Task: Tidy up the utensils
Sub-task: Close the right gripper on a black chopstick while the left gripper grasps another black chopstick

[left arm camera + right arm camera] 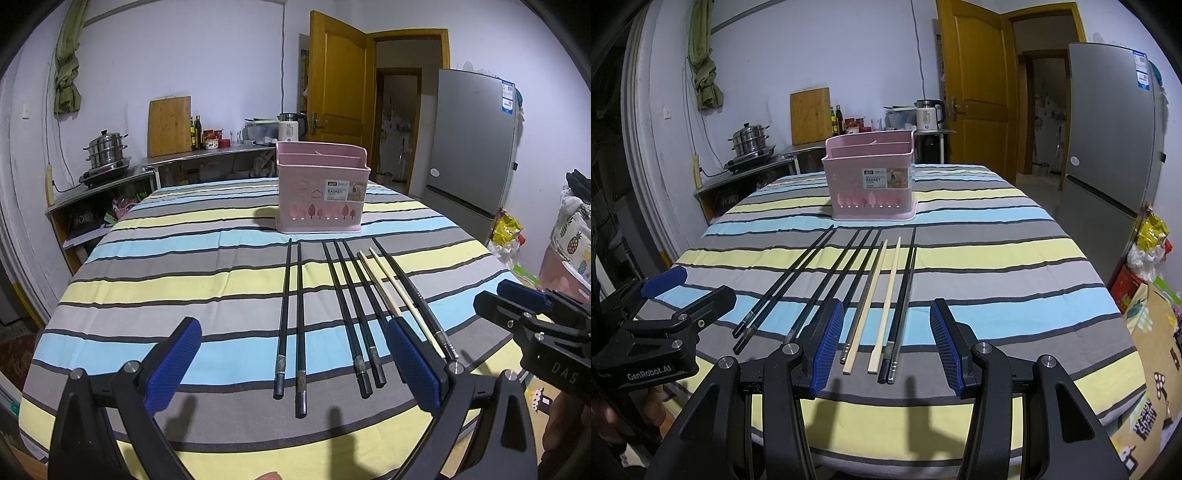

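Left gripper [293, 363]: jaws spread wide, empty, above the striped tablecloth [166, 280]. Right gripper [888, 345]: jaws apart, empty. Black chopsticks [290, 317] and two wooden chopsticks [877, 295] lie in a row before the pink utensil basket [321, 188]

The left finger [827, 347] hides some black chopsticks' [820, 295] near ends.

Left hand-held gripper [295, 363] and right hand-held gripper [888, 338] hover spread wide.
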The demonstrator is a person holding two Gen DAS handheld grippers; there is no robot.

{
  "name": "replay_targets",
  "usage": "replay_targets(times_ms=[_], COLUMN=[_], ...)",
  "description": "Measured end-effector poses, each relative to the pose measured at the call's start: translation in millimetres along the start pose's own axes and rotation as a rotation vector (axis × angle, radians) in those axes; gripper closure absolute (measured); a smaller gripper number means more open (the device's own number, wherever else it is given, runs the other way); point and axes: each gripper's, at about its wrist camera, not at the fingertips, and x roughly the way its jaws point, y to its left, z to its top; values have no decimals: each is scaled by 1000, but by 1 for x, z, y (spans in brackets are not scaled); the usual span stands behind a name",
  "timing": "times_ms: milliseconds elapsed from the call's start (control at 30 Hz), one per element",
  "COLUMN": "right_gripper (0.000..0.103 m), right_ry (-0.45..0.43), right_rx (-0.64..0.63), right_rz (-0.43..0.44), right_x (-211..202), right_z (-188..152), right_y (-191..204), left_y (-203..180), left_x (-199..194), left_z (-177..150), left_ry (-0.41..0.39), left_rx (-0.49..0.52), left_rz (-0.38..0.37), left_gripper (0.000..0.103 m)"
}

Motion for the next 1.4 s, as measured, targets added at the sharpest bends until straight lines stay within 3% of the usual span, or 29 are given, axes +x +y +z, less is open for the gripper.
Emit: replay_targets(times_ms=[467,567,867,933,1000,1067,1233,1400], right_gripper=[53,53,53,57,70,76,79,84], right_ry=[53,79,160,177,205,233,276,325], right_rx=[-12,-3,31,36,35,40,56,58], right_rz=[27,29,29,30,31,32,45,45], right_x=[39,56,121,133,148,161,186,205], right_z=[21,32,64,69,73,75,82,84], right_y=[-4,-8,-28,-32,-36,-40,-48,-49], left_y=[20,28,46,46,43,42,37,34], left_x=[50,67,137,151,163,170,187,193], left_z=[27,39,66,69,71,74,76,79], left_ry=[102,133,294,323,339,359,399,414], left_rx=[-10,-19,-35,-28,-18,-12,13,36], left_rz=[-15,-24,-54,-54,-68,-96,-116,-123], left_gripper=[2,10,13,17,19,25,40,47])
